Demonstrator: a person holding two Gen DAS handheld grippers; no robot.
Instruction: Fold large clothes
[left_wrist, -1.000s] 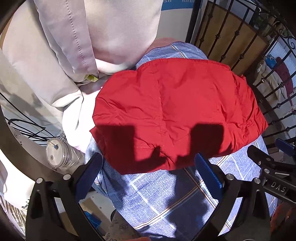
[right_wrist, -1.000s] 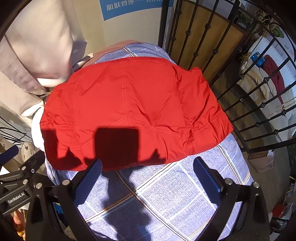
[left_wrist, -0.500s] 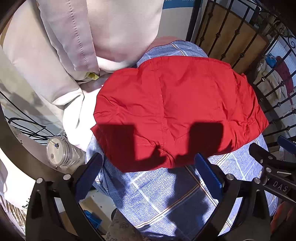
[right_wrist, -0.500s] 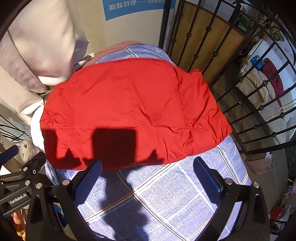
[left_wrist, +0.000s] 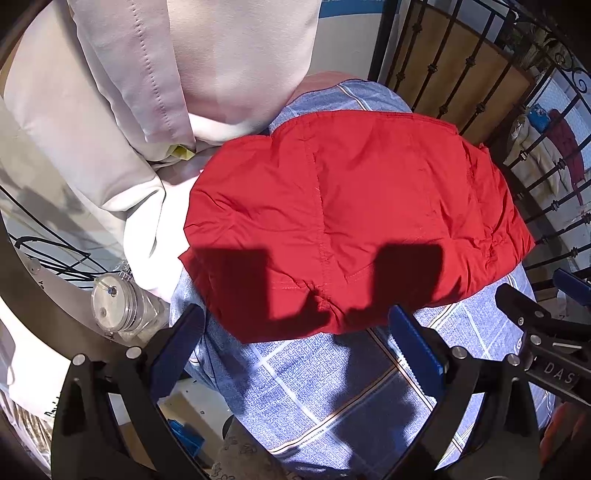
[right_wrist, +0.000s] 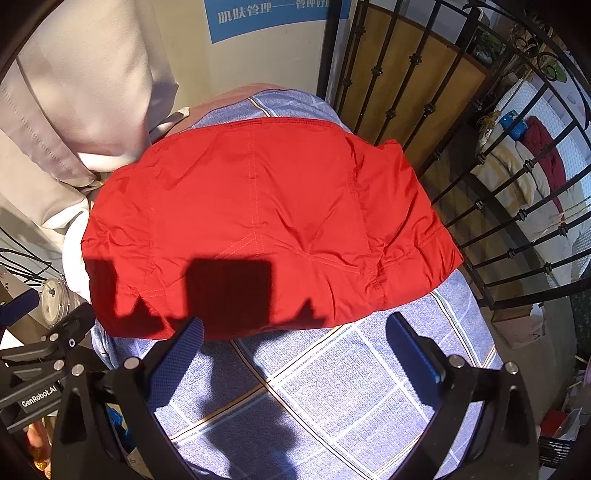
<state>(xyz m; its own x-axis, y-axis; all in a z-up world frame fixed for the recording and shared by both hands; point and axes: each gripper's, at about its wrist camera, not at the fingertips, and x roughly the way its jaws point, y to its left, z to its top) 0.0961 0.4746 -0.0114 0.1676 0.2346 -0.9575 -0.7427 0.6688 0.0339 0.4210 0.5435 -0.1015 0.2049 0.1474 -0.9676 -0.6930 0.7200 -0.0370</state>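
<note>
1. Since a second ago both my grippers have barely drifted; the red garment (left_wrist: 351, 218) sits slightly lower in the left view.
2. It lies folded on the blue checked cloth (right_wrist: 332, 391).
3. My left gripper (left_wrist: 295, 332) and right gripper (right_wrist: 295, 336) hover above its near edge, jaws spread, holding nothing.

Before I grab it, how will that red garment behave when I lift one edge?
The red garment is thin and creased, so it will probably droop limply. Its smooth, faintly shiny fabric may slip between the fingers. Already folded over, its layers could slide apart on the checked cloth.
</note>
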